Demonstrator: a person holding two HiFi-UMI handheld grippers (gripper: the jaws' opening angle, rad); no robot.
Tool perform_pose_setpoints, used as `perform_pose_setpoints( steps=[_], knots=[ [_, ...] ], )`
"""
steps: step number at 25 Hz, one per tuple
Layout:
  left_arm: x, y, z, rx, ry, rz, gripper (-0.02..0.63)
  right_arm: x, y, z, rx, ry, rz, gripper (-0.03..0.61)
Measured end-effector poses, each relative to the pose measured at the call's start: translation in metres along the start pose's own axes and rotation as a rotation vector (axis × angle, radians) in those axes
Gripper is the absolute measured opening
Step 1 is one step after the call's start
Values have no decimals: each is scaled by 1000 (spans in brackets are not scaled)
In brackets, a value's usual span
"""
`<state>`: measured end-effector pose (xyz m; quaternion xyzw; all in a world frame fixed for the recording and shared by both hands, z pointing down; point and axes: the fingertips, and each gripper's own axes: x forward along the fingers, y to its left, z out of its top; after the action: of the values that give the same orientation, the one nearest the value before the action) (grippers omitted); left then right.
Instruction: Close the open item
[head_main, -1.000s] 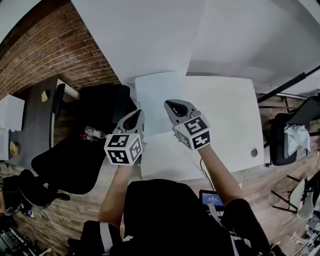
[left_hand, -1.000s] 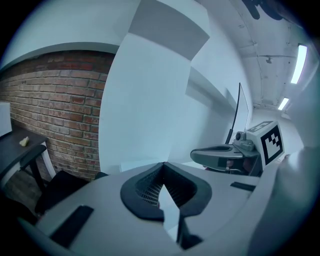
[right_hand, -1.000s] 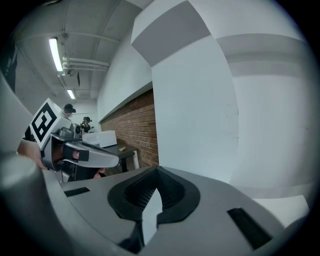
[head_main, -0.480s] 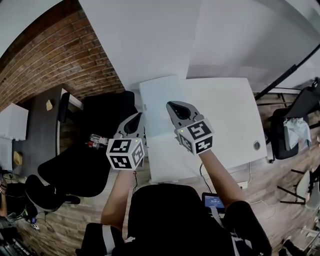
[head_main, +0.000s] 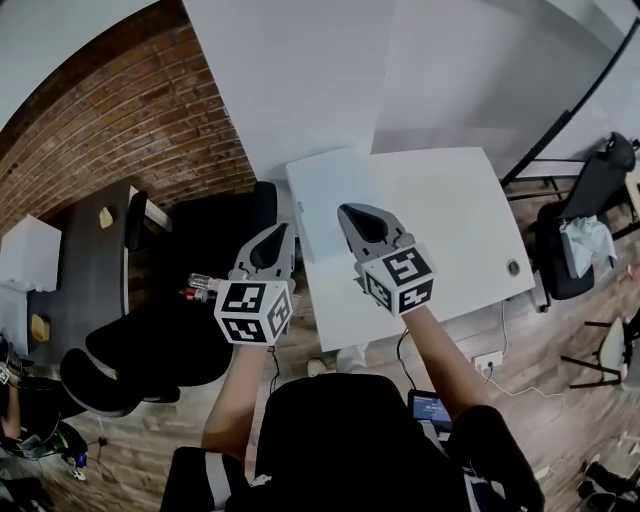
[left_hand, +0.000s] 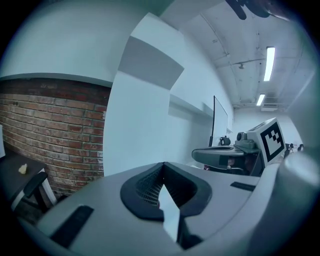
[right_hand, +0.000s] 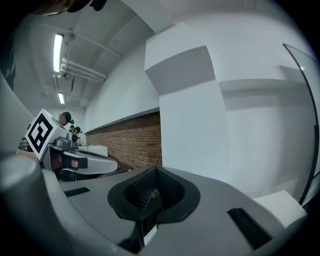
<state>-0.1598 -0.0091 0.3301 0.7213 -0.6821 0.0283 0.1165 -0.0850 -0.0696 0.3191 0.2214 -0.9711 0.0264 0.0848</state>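
Observation:
A pale flat rectangular item lies on the left part of the white table; I cannot tell from the head view whether it is open. My left gripper hangs beside the table's left edge, jaws together and empty. My right gripper hovers over the table just right of the pale item, also shut on nothing. In the left gripper view the left gripper points at a white wall, with the right gripper beside it. The right gripper faces the same wall, the left gripper at its side.
Black office chairs stand left of the table, with a bottle near them. A dark desk sits along the brick wall. Right of the table is a chair with a cloth. A round grommet marks the table's right side.
The head view has drawn back, so the table looks smaller and farther off. Both grippers stay raised side by side, shut.

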Motion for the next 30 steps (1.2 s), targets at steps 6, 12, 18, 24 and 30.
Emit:
perform_pose_setpoints(
  steps=[6, 12, 18, 24, 30],
  knots=[
    [-38, -12, 10, 48, -29, -50, 13, -20, 32, 8, -16, -18, -29, 37],
    [-70, -21, 20, 72, -61, -84, 12, -39, 59, 20, -24, -45, -61, 37],
    [-86, -25, 24, 76, -89, -99, 13, -50, 74, 26, -40, -62, -75, 37],
    [-82, -31, 27, 67, -105, -97, 12, -56, 74, 30, -67, -66, -67, 37],
    [-69, -46, 32, 61, -106, -90, 12, -68, 55, 35, -59, -77, -65, 37]
  ],
)
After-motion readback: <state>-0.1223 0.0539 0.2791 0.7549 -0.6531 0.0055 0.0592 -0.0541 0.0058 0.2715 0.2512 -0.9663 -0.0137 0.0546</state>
